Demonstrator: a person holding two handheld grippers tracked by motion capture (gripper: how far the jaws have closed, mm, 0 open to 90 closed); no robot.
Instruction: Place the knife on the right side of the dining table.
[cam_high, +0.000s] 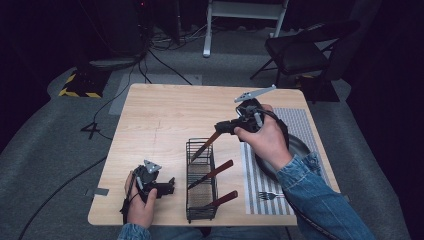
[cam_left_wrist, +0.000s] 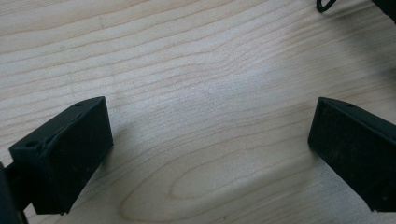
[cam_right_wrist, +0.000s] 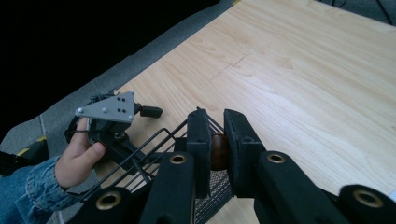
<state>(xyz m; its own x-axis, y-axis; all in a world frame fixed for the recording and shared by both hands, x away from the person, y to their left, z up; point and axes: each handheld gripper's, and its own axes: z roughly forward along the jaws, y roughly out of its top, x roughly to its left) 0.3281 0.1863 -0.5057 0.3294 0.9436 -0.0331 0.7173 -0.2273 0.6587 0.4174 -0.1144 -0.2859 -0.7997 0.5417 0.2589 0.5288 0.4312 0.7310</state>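
A black wire basket (cam_high: 188, 170) stands near the table's front edge with three brown-handled utensils leaning in it. My right gripper (cam_high: 220, 129) is above the basket's far end, shut on the handle tip of the rearmost utensil (cam_high: 204, 146), which slants down into the basket. The right gripper view has the pads of my right gripper (cam_right_wrist: 218, 133) pressed on the round brown handle (cam_right_wrist: 218, 150). My left gripper (cam_high: 168, 187) rests left of the basket. In its own view my left gripper (cam_left_wrist: 210, 140) has its jaws wide apart over bare wood with nothing between them.
A striped placemat (cam_high: 300, 122) lies right of the basket with a dark plate (cam_high: 296, 146) and a fork (cam_high: 270, 195) on it. Two more handles (cam_high: 216, 172) (cam_high: 223, 198) stick out toward the mat. A folding chair (cam_high: 300, 50) stands beyond the table.
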